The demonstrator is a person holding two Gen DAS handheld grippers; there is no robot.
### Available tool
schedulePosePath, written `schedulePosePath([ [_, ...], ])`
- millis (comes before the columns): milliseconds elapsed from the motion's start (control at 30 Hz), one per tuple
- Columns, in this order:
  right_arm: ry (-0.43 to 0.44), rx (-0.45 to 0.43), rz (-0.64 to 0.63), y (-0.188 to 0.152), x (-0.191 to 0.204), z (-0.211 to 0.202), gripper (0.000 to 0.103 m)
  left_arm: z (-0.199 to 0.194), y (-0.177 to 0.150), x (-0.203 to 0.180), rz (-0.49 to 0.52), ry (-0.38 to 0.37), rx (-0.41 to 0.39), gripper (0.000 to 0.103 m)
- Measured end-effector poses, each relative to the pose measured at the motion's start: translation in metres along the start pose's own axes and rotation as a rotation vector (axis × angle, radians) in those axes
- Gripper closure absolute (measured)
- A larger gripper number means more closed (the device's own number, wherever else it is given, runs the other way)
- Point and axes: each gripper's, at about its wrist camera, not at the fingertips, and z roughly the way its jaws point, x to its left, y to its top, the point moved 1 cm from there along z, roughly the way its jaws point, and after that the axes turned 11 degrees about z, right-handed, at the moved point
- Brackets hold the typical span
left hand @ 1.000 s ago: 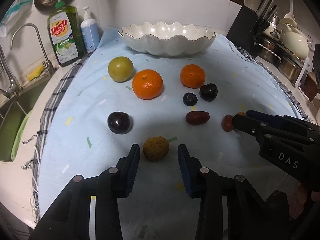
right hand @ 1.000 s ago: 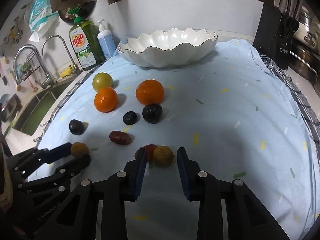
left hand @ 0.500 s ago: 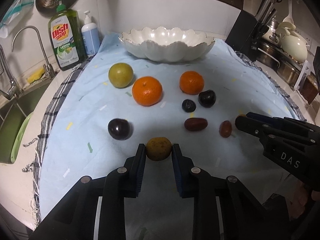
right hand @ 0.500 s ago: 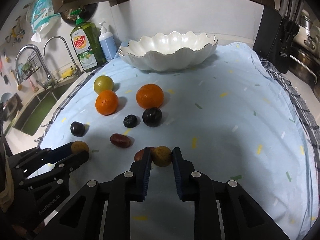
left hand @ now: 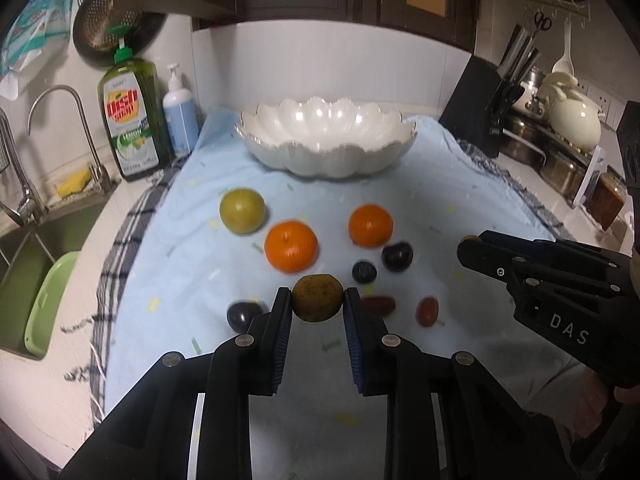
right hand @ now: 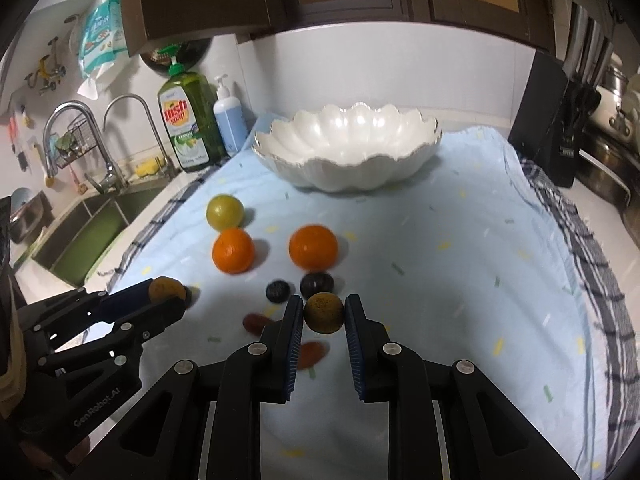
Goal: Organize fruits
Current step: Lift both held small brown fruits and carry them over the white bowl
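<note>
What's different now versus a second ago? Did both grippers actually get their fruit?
Yes. The left gripper has closed on one small brownish-yellow fruit, the right gripper on the other, and both fruits have come up off the blue cloth. The oranges, green fruit, dark plums and red dates lie as before; the white bowl holds no fruit.

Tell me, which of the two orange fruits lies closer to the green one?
The left orange, just beside the green fruit. The other orange lies further right, by the dark plum.
</note>
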Motion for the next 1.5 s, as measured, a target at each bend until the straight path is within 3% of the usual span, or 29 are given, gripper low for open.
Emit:
schedulePosePath([
  [900, 0.010, -0.202, -0.042, 0.104, 0.035, -0.004, 0.080, -0.010, 0.109, 0.048, 0.054, 0.007, -0.231, 0.077],
  [1300, -0.047, -0.289, -0.055, 0.159, 0.036, 0.024, 0.080, 0.024, 0.162, 0.069, 0.085, -0.012, -0.271, 0.077],
  [1500, -0.097, -0.276, -0.066, 0.188, 0.029, 0.052, 0.080, 0.057, 0.190, 0.073, 0.117, -0.004, -0.259, 0.077],
])
